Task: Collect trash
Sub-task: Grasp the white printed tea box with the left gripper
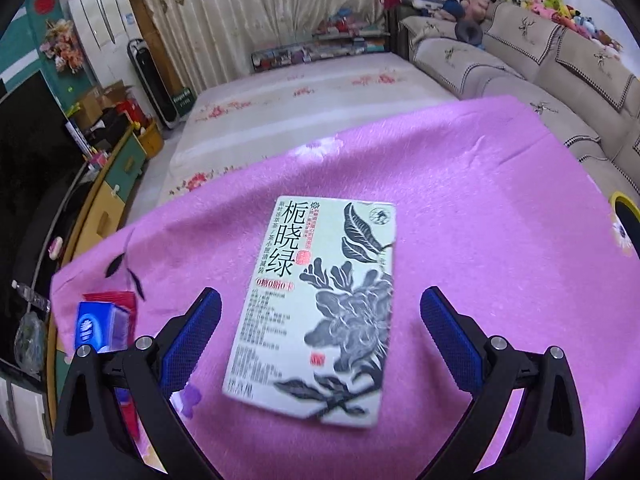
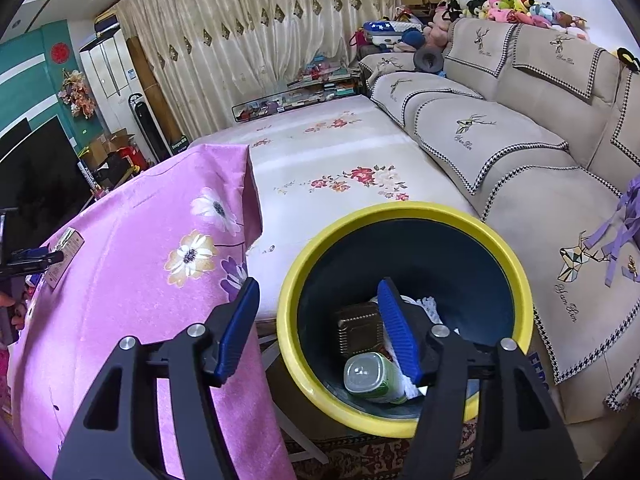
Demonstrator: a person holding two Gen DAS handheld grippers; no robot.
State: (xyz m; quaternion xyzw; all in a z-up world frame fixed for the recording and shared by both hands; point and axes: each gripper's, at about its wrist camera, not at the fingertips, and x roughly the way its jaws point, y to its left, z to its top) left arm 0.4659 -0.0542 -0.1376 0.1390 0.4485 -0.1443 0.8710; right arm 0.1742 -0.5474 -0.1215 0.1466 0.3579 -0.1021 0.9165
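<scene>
Two grippers work: our left gripper (image 1: 320, 312) hovers with jaws spread either side of the tea box (image 1: 316, 304) on the pink cloth (image 1: 480, 208), ready to grasp; our right gripper (image 2: 320, 328), jaws spread and empty, hangs over the bin (image 2: 292, 280) beside the cloth.

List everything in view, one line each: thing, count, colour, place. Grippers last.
tea box: 1, pale green with black flowers, flat on the tablecloth
tablecloth: 1, pink, over the table
tissue pack: 1, blue, tablecloth's left edge
bin: 1, yellow rim, dark inside, beside the table
bottle: 1, green, in the bin
sofa: 1, beige, right
left hand-held gripper: 1, black and blue, open over the tea box
right hand-held gripper: 1, open over the bin
</scene>
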